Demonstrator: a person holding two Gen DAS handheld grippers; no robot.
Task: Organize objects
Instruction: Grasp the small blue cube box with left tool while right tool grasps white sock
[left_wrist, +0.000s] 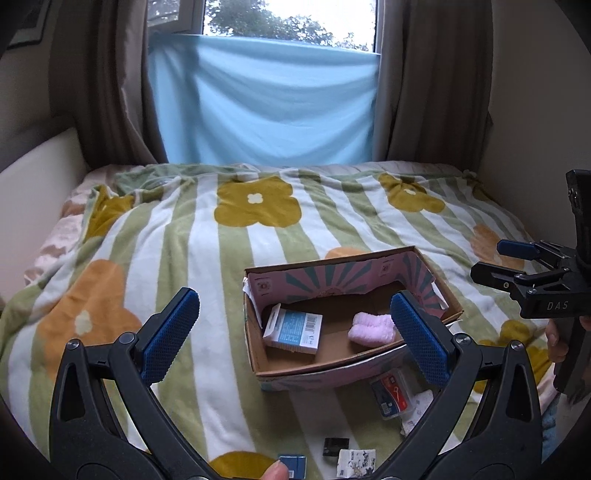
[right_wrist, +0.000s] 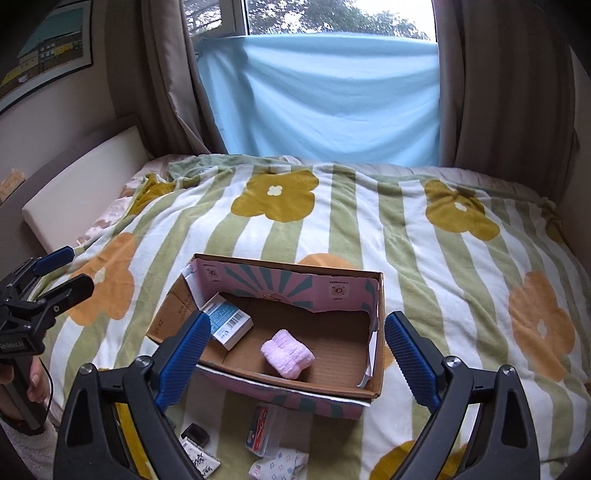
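Note:
An open cardboard box (left_wrist: 334, 373) (right_wrist: 375, 332) sits on the striped flower blanket. Inside lie a blue-and-white carton (left_wrist: 293, 330) (right_wrist: 231, 323) and a rolled pink cloth (left_wrist: 371, 328) (right_wrist: 287, 352). In front of the box lie a clear plastic card case (left_wrist: 391, 393) (right_wrist: 264, 428), a small black item (left_wrist: 335, 446) (right_wrist: 195, 432), a patterned tissue pack (left_wrist: 355, 461) (right_wrist: 199, 458) and a printed cloth (right_wrist: 280, 463). My left gripper (left_wrist: 295, 332) is open and empty above the box's near side. My right gripper (right_wrist: 297, 347) is open and empty, also over the box.
The blanket (left_wrist: 184, 240) covers the bed. A white headboard pad (right_wrist: 85, 188) lies at the left, curtains and a blue sheet (left_wrist: 266, 99) at the back. A small blue item (left_wrist: 293, 467) lies at the near edge, by a fingertip.

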